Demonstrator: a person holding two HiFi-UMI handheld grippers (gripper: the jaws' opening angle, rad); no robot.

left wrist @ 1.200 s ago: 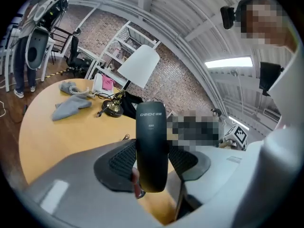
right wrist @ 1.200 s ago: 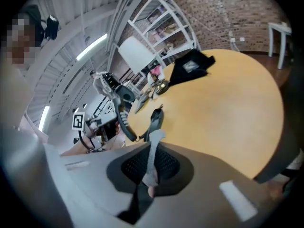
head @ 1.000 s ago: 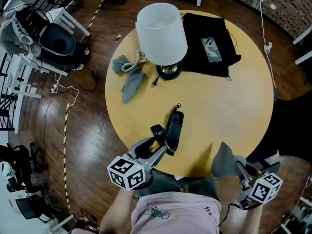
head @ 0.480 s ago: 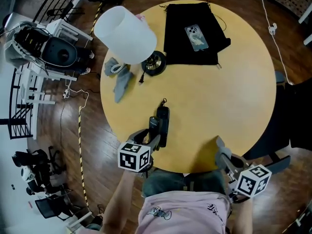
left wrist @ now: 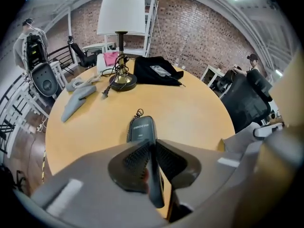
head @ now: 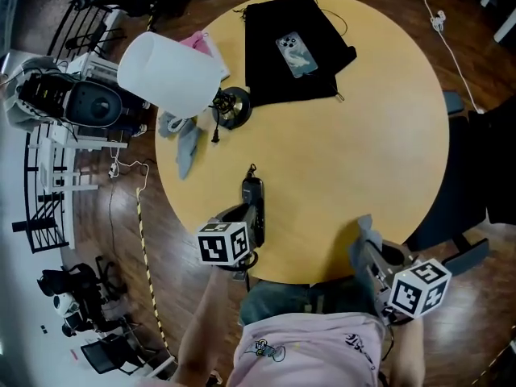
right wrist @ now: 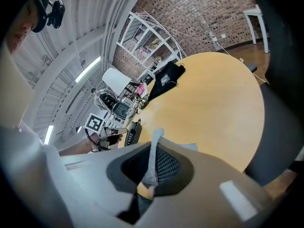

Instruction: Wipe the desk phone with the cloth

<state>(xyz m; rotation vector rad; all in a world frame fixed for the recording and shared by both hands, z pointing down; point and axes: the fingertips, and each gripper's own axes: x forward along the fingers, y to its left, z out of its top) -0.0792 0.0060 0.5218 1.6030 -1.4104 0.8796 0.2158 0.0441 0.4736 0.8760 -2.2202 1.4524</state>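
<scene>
The black phone handset [head: 252, 197] lies on the round yellow table [head: 379, 135], near its front edge. My left gripper [head: 248, 226] points steeply down at the handset's near end. Its jaws have just been closing and now pinch that end. In the left gripper view the handset [left wrist: 141, 128] runs away from the closed pads of the left gripper [left wrist: 153, 164]. My right gripper [head: 371, 260] hangs at the table's front right edge, shut on a grey cloth [head: 364, 236]. A strip of that cloth [right wrist: 153, 158] stands up between the right gripper's [right wrist: 151, 169] pads.
A lamp with a white shade [head: 171, 72] and a brass base [head: 232, 106] stands at the back left. Beside it lie a second grey cloth [head: 185, 147] and a coiled cord. A black bag [head: 266, 63] with a smartphone [head: 293, 53] lies at the back. A dark chair [head: 476, 184] stands to the right.
My left gripper has come down and shut on the handset's near end; it was open before. My right gripper has sunk with the cloth towards the table's edge. The head view has shifted.
</scene>
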